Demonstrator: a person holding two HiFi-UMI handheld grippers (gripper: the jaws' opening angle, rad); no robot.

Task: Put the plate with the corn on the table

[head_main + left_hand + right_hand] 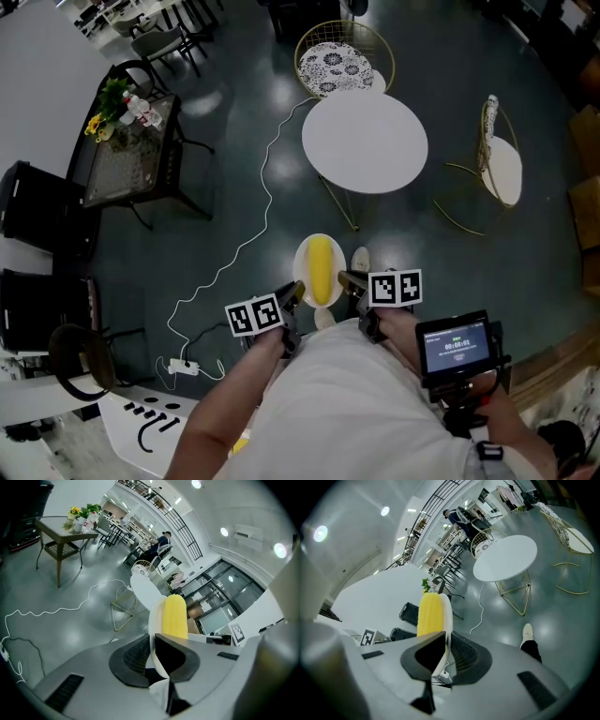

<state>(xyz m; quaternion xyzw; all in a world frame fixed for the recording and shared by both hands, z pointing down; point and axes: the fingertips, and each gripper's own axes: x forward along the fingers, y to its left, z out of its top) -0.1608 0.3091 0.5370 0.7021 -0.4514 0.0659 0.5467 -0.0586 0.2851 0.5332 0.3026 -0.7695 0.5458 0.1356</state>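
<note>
The left gripper (152, 654) is clamped on the near-left rim of the plate (306, 255): its own view shows the thin white edge pinched between the two dark ribbed pads. The right gripper (445, 651) is closed the same way on the opposite rim, so the plate hangs between the two in the air. The corn (320, 267) lies lengthwise down the middle of the plate, apparently loose, with nothing visible to hold it in place. The plate is on the person's side of the round white table (366, 141), short of its near edge and well apart from it, over the dark floor. A white shoe (361, 258) shows just beside the plate, also on the near side of the table. A chair with a patterned cushion (336, 58) stands at the far side of the table, and a white cable (253, 216) trails over the floor to the table's left. The plate looks stiff and smooth, so I judge it will not bend but could slip out of a rim pinch. If it is ceramic, which I cannot tell, it would break in a fall. Two holds on opposite rims suit it. The corn is round and likely to roll, so the plate should stay level until it rests on the table.
</note>
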